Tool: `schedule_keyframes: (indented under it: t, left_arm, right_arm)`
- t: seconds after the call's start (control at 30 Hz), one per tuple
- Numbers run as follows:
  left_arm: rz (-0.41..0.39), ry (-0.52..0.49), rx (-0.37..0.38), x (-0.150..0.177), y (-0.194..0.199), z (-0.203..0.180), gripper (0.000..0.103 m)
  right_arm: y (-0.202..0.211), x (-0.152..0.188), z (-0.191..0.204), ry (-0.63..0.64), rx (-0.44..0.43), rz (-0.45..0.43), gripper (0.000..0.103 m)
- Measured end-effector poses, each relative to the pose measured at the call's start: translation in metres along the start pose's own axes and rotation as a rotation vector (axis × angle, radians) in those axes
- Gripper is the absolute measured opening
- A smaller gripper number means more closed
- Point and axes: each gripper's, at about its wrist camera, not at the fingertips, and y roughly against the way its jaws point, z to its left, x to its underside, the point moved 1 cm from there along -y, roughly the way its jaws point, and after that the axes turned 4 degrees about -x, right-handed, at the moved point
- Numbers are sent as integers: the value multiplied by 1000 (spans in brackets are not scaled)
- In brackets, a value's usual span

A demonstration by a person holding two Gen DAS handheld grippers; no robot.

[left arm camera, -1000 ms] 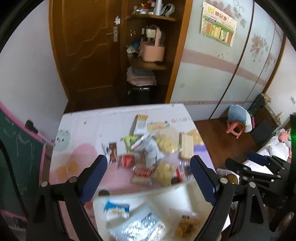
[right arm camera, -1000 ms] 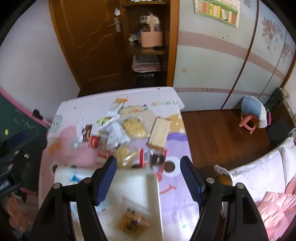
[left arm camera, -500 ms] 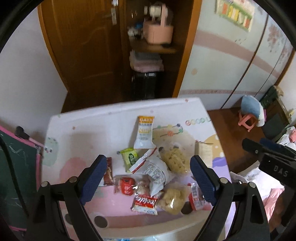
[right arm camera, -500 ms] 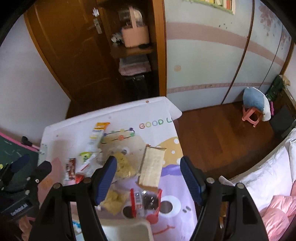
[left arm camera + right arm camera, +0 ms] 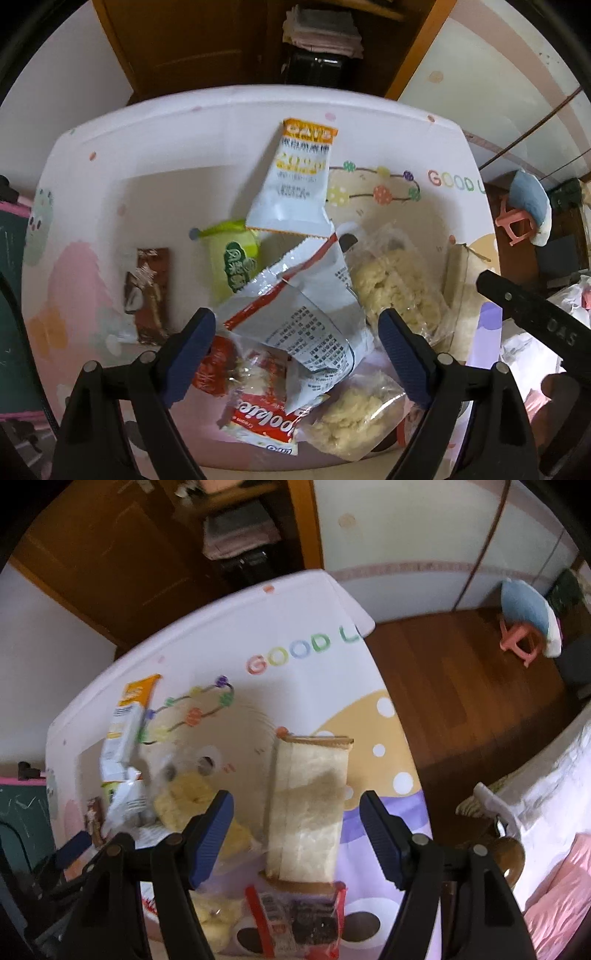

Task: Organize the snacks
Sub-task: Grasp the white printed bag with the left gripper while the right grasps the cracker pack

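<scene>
Jaws of both the left gripper (image 5: 295,350) and right gripper (image 5: 295,834) are held apart and empty, while the snacks (image 5: 295,314) are seemingly left unsorted on the surface (image 5: 147,155).

Both wrist cams look steeply down, close over the worktop (image 5: 155,147): left on the snack pile, right further right, sharing the oats sachet (image 5: 295,184).

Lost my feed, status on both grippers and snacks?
Left gripper open over white packet. Right gripper open over long cracker pack. Nothing held. Snacks overlap.
</scene>
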Motion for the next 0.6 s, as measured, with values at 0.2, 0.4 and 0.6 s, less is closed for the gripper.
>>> schedule_keyframes:
  t: [0.2, 0.4, 0.6]
  left_arm:
    - [33, 7, -19, 1, -16, -2, 89]
    - [45, 12, -39, 0, -29, -4, 89]
    - [35, -17, -66, 1, -32, -10, 88]
  right_arm:
    - [-23, -1, -6, -27, 19, 40, 71]
    - [-37, 0, -4, -37, 39, 69, 71]
    - [-46, 1, 5, -22, 91, 81, 68]
